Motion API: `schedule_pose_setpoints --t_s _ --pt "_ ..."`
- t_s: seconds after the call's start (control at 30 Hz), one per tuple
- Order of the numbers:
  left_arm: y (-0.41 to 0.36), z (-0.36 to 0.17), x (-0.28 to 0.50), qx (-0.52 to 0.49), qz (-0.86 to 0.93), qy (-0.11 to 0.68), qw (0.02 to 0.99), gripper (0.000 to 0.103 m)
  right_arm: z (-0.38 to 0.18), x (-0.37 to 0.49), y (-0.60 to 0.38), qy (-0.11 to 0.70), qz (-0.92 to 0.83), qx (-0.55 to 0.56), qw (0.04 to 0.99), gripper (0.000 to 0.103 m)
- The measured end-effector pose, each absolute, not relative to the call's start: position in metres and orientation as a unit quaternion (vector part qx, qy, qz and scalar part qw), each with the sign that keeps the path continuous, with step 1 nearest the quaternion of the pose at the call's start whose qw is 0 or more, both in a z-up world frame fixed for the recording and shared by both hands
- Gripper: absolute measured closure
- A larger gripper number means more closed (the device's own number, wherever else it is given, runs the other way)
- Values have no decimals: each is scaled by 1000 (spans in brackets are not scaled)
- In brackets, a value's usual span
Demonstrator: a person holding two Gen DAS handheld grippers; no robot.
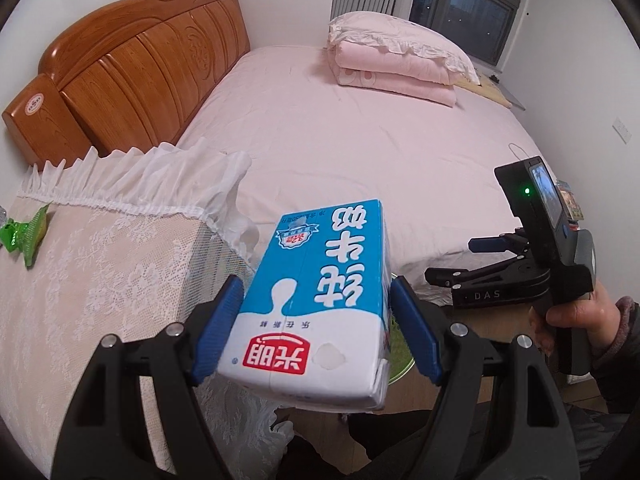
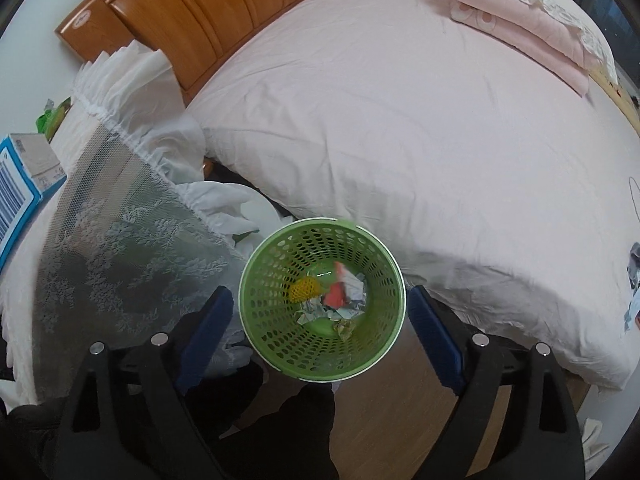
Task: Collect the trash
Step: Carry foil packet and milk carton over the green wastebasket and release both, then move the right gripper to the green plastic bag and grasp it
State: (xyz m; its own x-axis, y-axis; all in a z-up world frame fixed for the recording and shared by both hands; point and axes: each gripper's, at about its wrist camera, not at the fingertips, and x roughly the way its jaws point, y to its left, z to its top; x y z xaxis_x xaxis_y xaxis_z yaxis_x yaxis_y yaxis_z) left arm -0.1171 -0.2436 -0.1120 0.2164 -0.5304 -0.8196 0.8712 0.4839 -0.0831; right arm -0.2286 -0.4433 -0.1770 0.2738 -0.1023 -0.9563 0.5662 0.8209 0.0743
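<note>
Gripping a blue milk carton [image 1: 316,300] labelled 光明, left gripper [image 1: 316,328] fingers clamp it; right gripper [image 2: 320,334] fingers wide.

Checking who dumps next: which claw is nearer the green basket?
Right. The right claw hangs open directly above the green basket, empty. The left claw, gripping the milk carton, is off to the side by the lace-covered nightstand.

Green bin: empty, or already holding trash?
Holding trash. The bin stands upright on the floor with crumpled wrappers lying on its bottom, far from full.
</note>
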Motion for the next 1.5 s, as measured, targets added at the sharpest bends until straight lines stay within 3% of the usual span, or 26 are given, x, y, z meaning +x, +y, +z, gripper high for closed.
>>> schedule_pose_setpoints --t_s 0.57,0.63,0.7,0.87,1.23,1.5 --pt "-311 -130 -157 261 -508 415 709 30 -152 -266 -486 525 -284 217 773 6" --pt "-313 -132 -160 269 -506 418 705 26 -152 -269 -488 525 -288 218 770 6" --pt "-314 -131 -163 277 -499 413 710 12 -153 -272 -490 527 -292 220 767 6" --pt "-312 -127 -167 275 -495 407 716 8 -157 -275 -488 528 -291 228 764 6" --pt "-286 -119 -146 247 -451 420 748 8 -157 -259 -467 530 -265 222 774 6" --pt "-220 -100 -104 202 -356 415 812 8 -150 -214 -426 538 -200 197 795 6"
